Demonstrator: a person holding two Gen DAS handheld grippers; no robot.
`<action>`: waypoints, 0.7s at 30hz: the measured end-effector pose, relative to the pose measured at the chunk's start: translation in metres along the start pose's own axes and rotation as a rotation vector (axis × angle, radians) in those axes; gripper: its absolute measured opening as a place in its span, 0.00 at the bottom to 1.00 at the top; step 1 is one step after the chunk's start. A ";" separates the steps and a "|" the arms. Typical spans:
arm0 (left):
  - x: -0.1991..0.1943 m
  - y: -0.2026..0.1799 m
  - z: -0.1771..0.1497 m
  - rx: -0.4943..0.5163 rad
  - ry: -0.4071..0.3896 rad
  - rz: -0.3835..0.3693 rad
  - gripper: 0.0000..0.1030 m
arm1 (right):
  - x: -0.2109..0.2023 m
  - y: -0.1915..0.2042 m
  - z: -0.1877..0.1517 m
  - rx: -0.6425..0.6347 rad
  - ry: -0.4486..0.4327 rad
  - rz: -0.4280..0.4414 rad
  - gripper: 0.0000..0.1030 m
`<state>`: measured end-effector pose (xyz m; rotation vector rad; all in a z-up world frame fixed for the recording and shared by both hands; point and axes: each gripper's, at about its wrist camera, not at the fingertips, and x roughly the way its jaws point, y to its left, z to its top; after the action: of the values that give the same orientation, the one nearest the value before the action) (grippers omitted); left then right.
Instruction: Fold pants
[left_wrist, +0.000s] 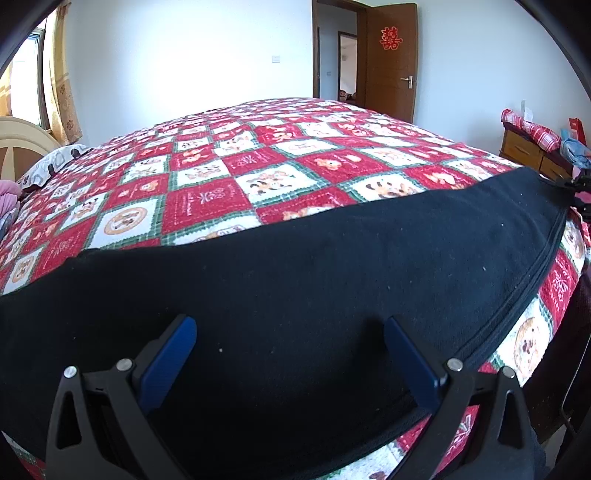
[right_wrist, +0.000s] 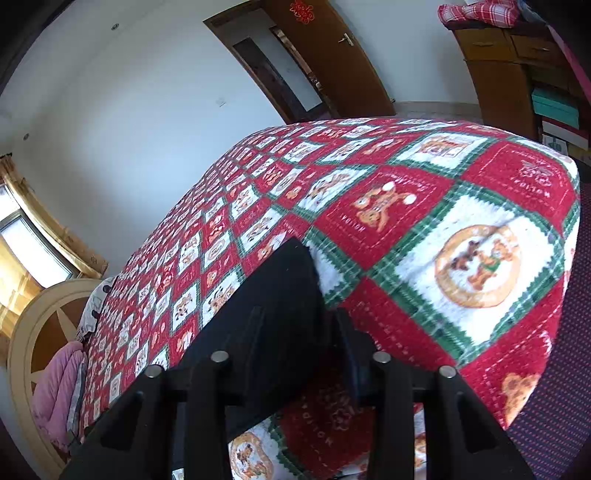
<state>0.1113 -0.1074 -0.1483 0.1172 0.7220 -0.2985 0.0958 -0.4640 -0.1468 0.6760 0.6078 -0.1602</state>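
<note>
- Black pants (left_wrist: 314, 266) lying flat in a long strip across the near edge of the bed (left_wrist: 229, 177), on the quilt.
- Left tongs (left_wrist: 290, 328) gaping wide over the cloth, gripping nothing.
- Right tongs (right_wrist: 295, 317) closing on a pants end corner; grip looks pinched.
- Looks folded lengthwise; crosswise folds remaining.
</note>
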 end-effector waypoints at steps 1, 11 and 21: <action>-0.001 0.001 0.000 -0.004 -0.004 -0.005 1.00 | 0.002 0.002 -0.001 -0.007 -0.004 -0.009 0.19; -0.015 0.018 0.000 -0.075 -0.034 -0.022 1.00 | -0.016 0.042 -0.009 -0.148 -0.108 0.032 0.09; -0.035 0.039 -0.003 -0.136 -0.076 -0.018 1.00 | -0.016 0.180 -0.076 -0.550 -0.109 0.091 0.09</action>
<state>0.0966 -0.0615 -0.1265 -0.0297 0.6659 -0.2685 0.1060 -0.2770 -0.0873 0.1596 0.4846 0.0566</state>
